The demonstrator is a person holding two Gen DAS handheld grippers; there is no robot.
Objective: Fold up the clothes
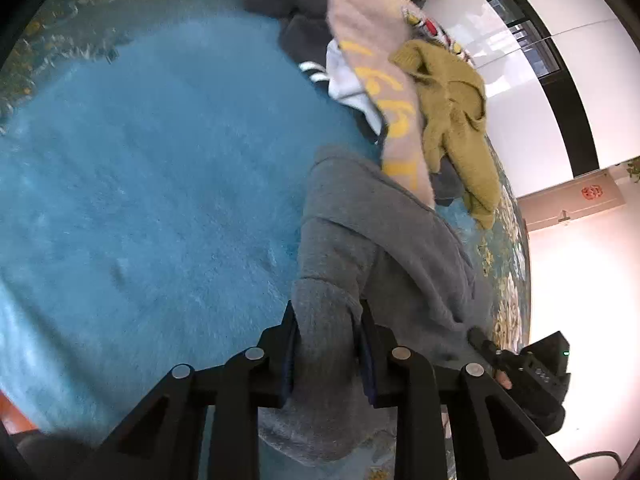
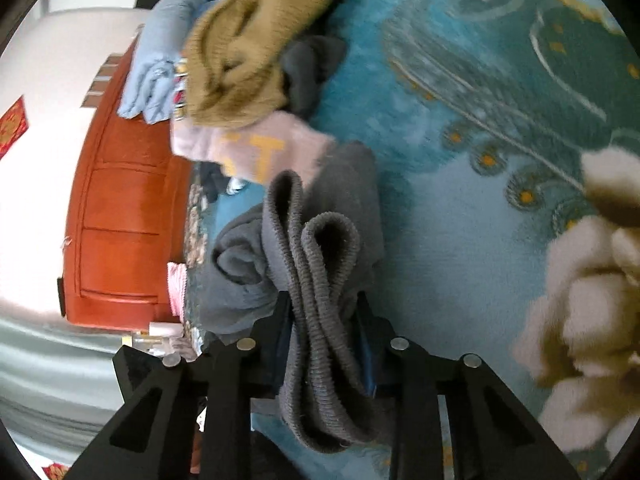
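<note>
A grey sweater [image 1: 360, 236] lies bunched on a teal blanket [image 1: 160, 184]. My left gripper [image 1: 327, 312] is shut on a fold of it, and the cloth fills the gap between the fingers. My right gripper [image 2: 324, 300] is shut on the grey sweater's ribbed hem [image 2: 320, 280], which loops out above and hangs below the fingers. In the left wrist view the right gripper [image 1: 520, 364] shows at the lower right, beside the same garment.
A heap of clothes lies beyond: an olive knit sweater [image 1: 452, 112], a beige garment with yellow letters [image 1: 384, 80], dark clothes [image 1: 296, 8] and a light blue one [image 2: 160, 52]. An orange wooden bed end [image 2: 120, 216] and a white wall [image 1: 520, 80] border the bed.
</note>
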